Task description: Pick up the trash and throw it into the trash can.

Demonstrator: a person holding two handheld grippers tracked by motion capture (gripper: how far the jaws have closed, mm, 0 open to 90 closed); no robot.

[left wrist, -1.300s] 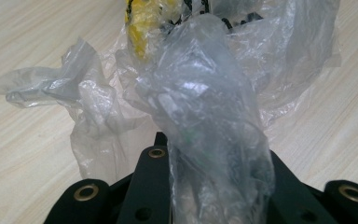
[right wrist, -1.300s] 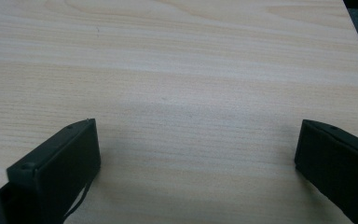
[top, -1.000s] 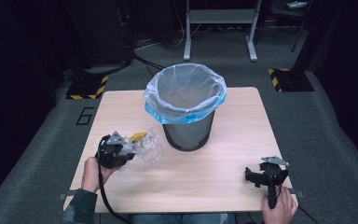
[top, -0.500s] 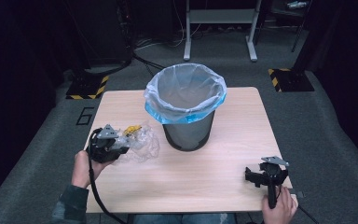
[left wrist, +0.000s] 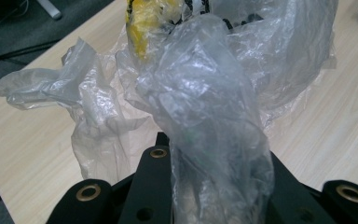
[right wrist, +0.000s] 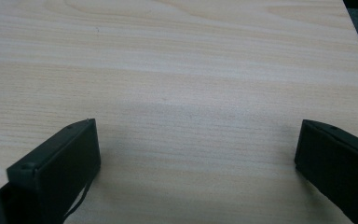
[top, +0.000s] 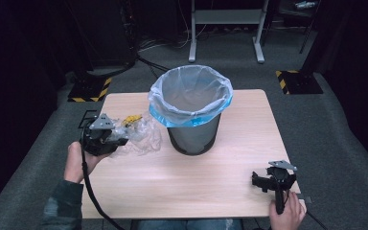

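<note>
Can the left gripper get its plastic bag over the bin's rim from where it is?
Probably yes: the left gripper grips the plastic bag just left of the bin, whose lined mouth is open, nothing between them.

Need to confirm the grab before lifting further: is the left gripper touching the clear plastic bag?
Touching. The left gripper view shows the left gripper clamped on the plastic bag.

Crinkled glossy plastic bag (left wrist: 205, 93), seemingly.
</note>
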